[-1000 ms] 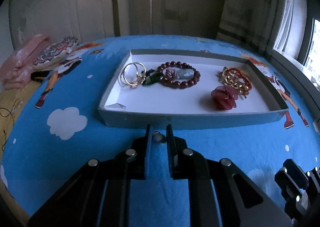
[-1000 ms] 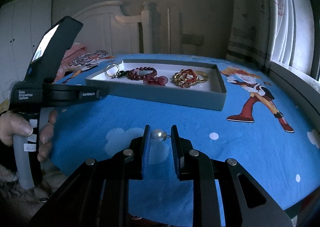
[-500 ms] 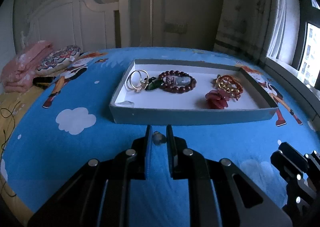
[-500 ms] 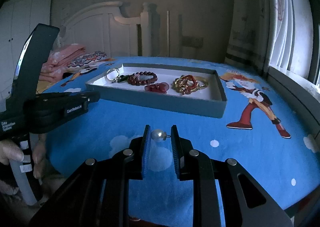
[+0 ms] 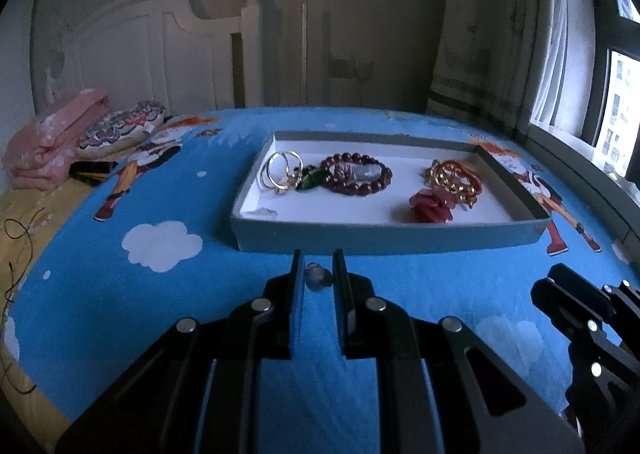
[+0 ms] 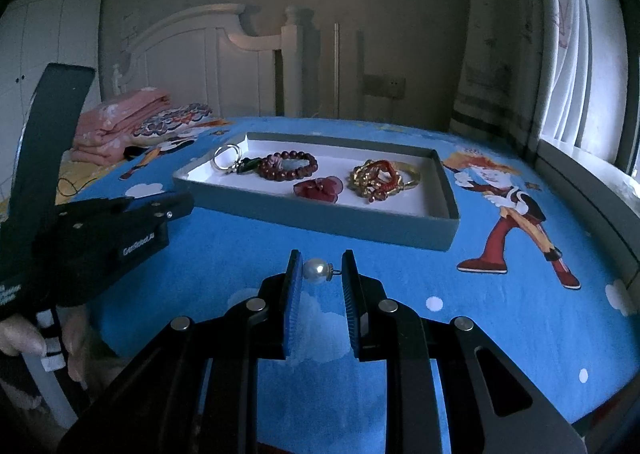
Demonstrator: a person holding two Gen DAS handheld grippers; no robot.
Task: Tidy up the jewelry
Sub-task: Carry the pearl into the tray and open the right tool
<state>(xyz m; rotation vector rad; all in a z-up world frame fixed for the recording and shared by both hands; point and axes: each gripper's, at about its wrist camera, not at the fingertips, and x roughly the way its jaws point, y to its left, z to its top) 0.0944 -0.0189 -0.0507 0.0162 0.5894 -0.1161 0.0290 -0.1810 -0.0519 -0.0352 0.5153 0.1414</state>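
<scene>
Blue bedsheet (image 5: 120,294) | both grippers tilted downward | each pinching pearl earring (image 6: 317,271)

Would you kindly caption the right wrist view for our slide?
Right gripper pinching a pearl earring above the blue bedspread, facing the grey jewelry tray.

My tongs (image 6: 318,272) are matt black plastic with shiny metal screws and ribbed blue pads. The pearl (image 6: 316,271) in the right one is glossy and smooth. The sheet (image 5: 120,294) on the bed is soft printed cloth. The tray (image 5: 384,236) looks like matt grey card, white inside. The bracelet (image 5: 356,174) beads are polished, and the rings (image 5: 280,174) are shiny metal.
</scene>
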